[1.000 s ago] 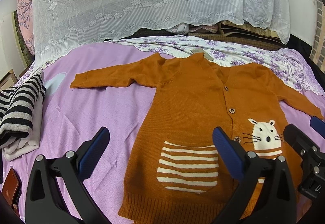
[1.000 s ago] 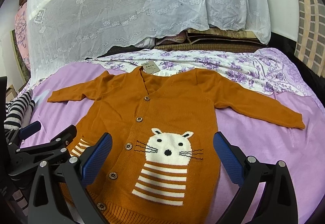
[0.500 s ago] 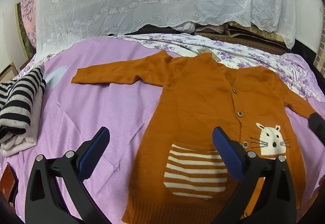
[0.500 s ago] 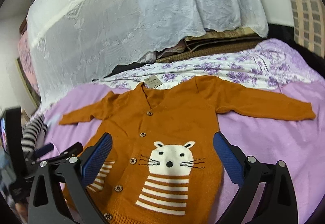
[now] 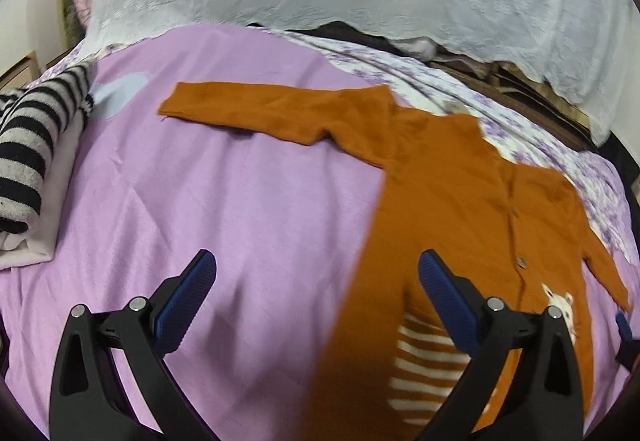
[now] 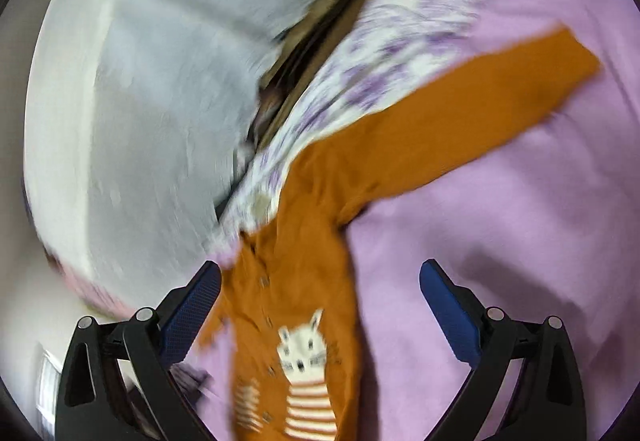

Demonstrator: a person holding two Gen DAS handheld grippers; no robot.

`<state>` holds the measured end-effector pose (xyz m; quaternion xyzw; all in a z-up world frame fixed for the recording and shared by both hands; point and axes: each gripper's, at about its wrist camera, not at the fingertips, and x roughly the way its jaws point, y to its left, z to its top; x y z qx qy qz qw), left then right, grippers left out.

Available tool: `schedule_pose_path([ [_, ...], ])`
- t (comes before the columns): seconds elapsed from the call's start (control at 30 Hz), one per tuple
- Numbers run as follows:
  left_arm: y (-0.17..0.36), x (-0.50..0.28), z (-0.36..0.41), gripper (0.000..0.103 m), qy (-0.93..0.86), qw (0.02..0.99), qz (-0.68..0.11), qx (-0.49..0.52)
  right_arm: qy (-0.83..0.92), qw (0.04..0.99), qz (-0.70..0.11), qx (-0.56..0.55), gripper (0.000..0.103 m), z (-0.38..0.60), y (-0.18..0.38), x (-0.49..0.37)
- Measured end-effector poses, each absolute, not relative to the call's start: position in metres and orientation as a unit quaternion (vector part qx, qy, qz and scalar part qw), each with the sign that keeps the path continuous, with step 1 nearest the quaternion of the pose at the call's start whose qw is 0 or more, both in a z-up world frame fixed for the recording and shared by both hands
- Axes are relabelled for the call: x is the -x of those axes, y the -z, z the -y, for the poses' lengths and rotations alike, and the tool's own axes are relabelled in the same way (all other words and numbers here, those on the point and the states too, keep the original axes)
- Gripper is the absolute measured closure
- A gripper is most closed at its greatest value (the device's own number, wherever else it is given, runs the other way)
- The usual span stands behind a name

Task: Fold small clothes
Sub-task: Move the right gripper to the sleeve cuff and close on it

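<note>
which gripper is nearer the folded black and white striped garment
Left. The left gripper hovers over purple sheet just right of the striped garment; the right gripper is beyond the orange cardigan.

swung left since a second ago: left gripper [image 5: 312, 297] now over bare purple bed cover [image 5: 224, 201], with orange cardigan [image 5: 452, 209] pushed to the right of view and its left sleeve stretched across the middle. right gripper [image 6: 320, 301] rolled and turned right, view heavily blurred, cardigan [image 6: 304, 281] now slanted, its right sleeve running up-right.
</note>
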<state>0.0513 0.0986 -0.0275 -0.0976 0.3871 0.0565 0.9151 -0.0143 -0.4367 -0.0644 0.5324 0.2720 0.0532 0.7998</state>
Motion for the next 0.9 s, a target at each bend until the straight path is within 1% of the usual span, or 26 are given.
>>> schedule_pose_path([
  [0.07,0.030,-0.058,-0.111,0.004,-0.068,0.909,-0.395,0.113,-0.048,0.781,-0.250,-0.571,0.003,0.457,0.074,0.021],
  [0.13,0.034,-0.063,-0.123,0.004,-0.075,0.902,-0.403,0.132,-0.035,0.777,-0.237,-0.582,0.004,0.470,0.078,0.025],
  [0.2,0.041,-0.069,-0.136,0.004,-0.076,0.890,-0.418,0.162,-0.020,0.778,-0.230,-0.584,0.007,0.478,0.080,0.028],
  [0.27,0.047,-0.071,-0.142,0.004,-0.067,0.882,-0.429,0.185,-0.004,0.778,-0.228,-0.586,0.018,0.489,0.082,0.027],
  [0.3,0.048,-0.071,-0.143,0.004,-0.061,0.879,-0.432,0.192,0.005,0.778,-0.228,-0.586,0.021,0.493,0.084,0.027],
  [0.33,0.047,-0.070,-0.141,0.004,-0.056,0.880,-0.431,0.192,0.011,0.778,-0.228,-0.586,0.028,0.497,0.085,0.026],
  [0.37,0.046,-0.068,-0.138,0.004,-0.054,0.882,-0.429,0.186,0.020,0.778,-0.228,-0.585,0.032,0.506,0.088,0.027],
  [0.53,0.029,-0.060,-0.097,0.004,-0.040,0.899,-0.417,0.132,0.056,0.759,-0.247,-0.600,0.040,0.532,0.107,0.027],
  [0.63,0.010,-0.067,-0.044,0.004,0.008,0.903,-0.421,0.081,0.068,0.754,-0.261,-0.599,0.042,0.543,0.111,0.017],
  [0.7,-0.005,-0.078,0.008,0.004,0.021,0.908,-0.419,0.018,0.078,0.761,-0.267,-0.587,0.043,0.546,0.109,0.010],
  [0.77,-0.011,-0.096,0.058,0.005,0.037,0.905,-0.423,-0.034,0.084,0.767,-0.261,-0.580,0.047,0.551,0.109,0.004],
  [0.8,-0.011,-0.102,0.072,0.004,0.042,0.904,-0.424,-0.045,0.087,0.769,-0.255,-0.580,0.050,0.554,0.111,0.003],
  [0.83,-0.010,-0.109,0.090,0.004,0.046,0.902,-0.425,-0.056,0.087,0.773,-0.242,-0.579,0.059,0.560,0.115,0.002],
  [0.87,-0.007,-0.117,0.113,0.004,0.049,0.899,-0.429,-0.069,0.089,0.778,-0.235,-0.576,0.071,0.563,0.118,0.003],
  [0.9,-0.003,-0.125,0.129,0.004,0.052,0.896,-0.434,-0.077,0.094,0.782,-0.232,-0.571,0.079,0.566,0.122,0.002],
])
